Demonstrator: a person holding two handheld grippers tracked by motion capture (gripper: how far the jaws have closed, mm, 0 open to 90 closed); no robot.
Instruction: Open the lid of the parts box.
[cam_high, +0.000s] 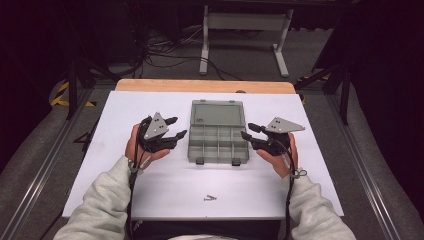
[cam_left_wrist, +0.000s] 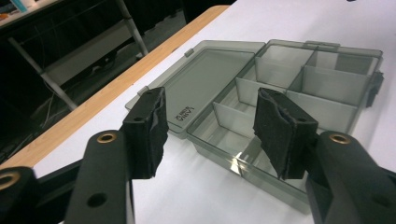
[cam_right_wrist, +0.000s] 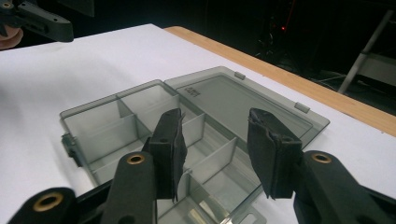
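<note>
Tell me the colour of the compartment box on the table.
The compartment box is translucent smoky grey, seen best in the left gripper view.

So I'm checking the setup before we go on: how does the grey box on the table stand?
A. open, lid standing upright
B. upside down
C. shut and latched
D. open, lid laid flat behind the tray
D: the box is open, its lid lying flat on the table behind the divided tray, whose compartments show from above between the two grippers.

Left gripper (cam_high: 176, 127) and right gripper (cam_high: 248, 131): black bodies, foam-padded jaws, brass rivets, grey three-cornered top plates, trailing black cables. Light grey sleeves (cam_high: 102, 200).
</note>
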